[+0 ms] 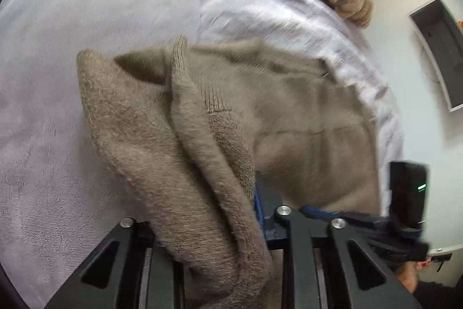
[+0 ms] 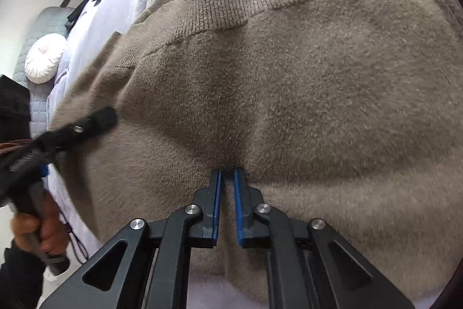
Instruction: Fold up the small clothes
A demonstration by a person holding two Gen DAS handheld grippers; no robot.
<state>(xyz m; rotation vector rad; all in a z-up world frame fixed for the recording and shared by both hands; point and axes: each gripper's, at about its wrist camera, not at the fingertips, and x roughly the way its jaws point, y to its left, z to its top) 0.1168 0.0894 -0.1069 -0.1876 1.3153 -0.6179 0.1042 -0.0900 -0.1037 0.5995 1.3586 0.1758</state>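
Brown sweater (image 2: 289,83) spread on the bed's pale blanket (image 1: 52,112), one part bunched up over the left gripper (image 1: 260,210). Right gripper (image 2: 227,178) fingers narrow, pinching a fold of sweater fabric. Left fingers mostly hidden under cloth, apparently clamped on the bunched part.

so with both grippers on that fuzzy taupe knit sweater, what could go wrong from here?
1. The right gripper pinches only a thin pucker in the middle of the fuzzy taupe knit sweater; lifting may slip it free.
2. A bunched fold drapes over the left gripper, hiding its fingertips, so the fold could go in crooked.
3. The wrinkled pale lavender bedspread under the knit might get dragged along.
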